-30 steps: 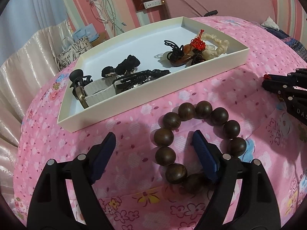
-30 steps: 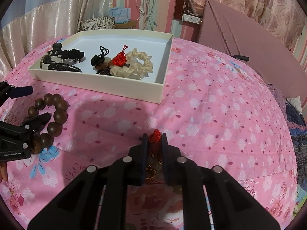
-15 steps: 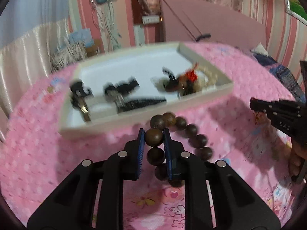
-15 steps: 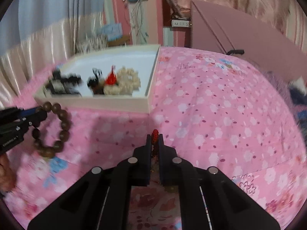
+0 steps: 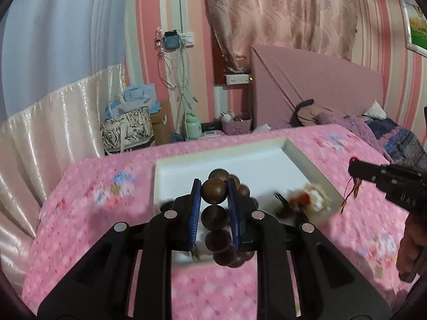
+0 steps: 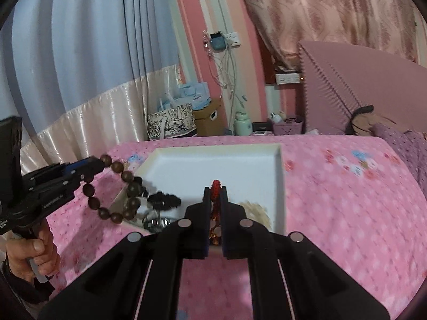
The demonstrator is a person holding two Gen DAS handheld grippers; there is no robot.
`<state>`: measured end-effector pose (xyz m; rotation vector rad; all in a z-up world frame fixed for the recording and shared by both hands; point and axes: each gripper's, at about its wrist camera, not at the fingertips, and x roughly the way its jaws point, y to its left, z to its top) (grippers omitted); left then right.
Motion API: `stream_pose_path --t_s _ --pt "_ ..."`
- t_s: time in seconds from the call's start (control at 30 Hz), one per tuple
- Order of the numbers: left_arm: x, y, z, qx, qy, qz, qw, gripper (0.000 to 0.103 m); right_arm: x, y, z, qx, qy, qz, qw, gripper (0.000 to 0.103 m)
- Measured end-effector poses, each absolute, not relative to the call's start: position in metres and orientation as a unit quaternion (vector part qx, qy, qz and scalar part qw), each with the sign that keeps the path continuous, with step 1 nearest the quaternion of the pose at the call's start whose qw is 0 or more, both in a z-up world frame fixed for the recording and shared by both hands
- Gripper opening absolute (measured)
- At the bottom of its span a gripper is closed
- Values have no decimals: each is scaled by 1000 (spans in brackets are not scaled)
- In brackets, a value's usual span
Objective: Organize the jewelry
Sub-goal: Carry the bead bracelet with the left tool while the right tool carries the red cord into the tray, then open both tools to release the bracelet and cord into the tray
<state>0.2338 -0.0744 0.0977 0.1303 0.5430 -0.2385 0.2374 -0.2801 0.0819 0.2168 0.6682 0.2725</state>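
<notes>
Gripping, left gripper: is clamping the wooden bead bracelet, dangling over the white tray.
Gripping, right gripper: is pinching the red tassel charm above the tray.

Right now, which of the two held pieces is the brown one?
The wooden bead bracelet, clamped in the left gripper and hanging as a loop over the white tray. The right gripper holds a red knotted cord charm instead.
</notes>
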Motion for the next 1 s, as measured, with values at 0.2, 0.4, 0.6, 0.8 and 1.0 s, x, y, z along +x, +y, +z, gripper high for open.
stream_pose_path --t_s 0.2,0.4,0.6,0.8,1.0 --pt "289 -79 85 90 267 -80 956 18 286 -262 59 85 344 117 928 5" --pt "321 -76 47 66 284 -75 954 18 312 -255 22 73 363 89 925 6" --pt "335 -83 19 61 307 -63 948 18 328 -252 0 50 393 80 915 6" --pt "335 -77 13 47 313 -52 947 18 334 -248 -17 45 418 78 904 9" --pt "337 -78 10 48 311 -44 948 19 332 -248 -18 46 421 69 903 10"
